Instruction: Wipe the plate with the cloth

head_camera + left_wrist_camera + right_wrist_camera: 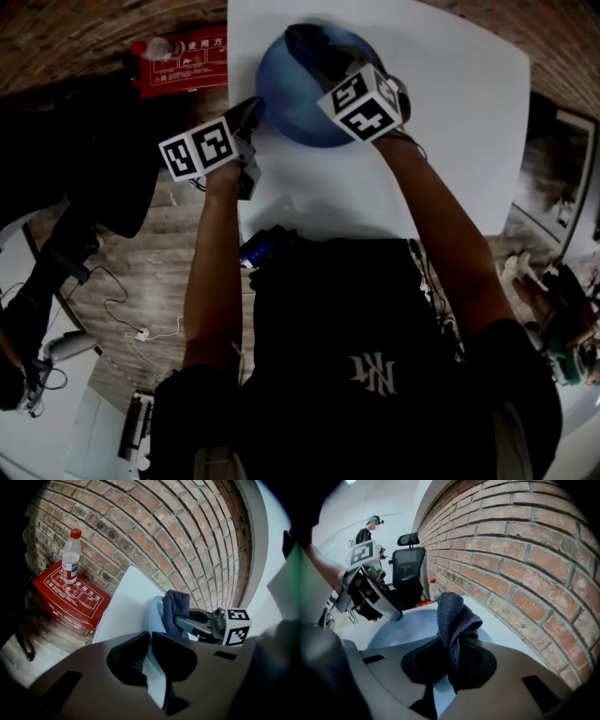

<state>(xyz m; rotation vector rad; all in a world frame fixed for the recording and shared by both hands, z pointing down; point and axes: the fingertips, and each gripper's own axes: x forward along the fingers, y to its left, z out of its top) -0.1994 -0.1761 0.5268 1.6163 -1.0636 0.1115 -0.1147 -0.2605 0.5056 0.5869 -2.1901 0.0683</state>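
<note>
Clamped on blue plate rim with left tool; gripping dark cloth over plate with right tool; white counter beneath.

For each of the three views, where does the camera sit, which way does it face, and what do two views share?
Head view: on the person's head, facing steeply down at the white table; forearms and black shirt show.
Left gripper view: on the left gripper, facing the brick wall; its jaws clamp the rim of the round blue plate.
Right gripper view: on the right gripper, facing across the plate; its jaws pinch the dark blue cloth.
Shared: each gripper view shows the other gripper, plate and cloth.
</note>
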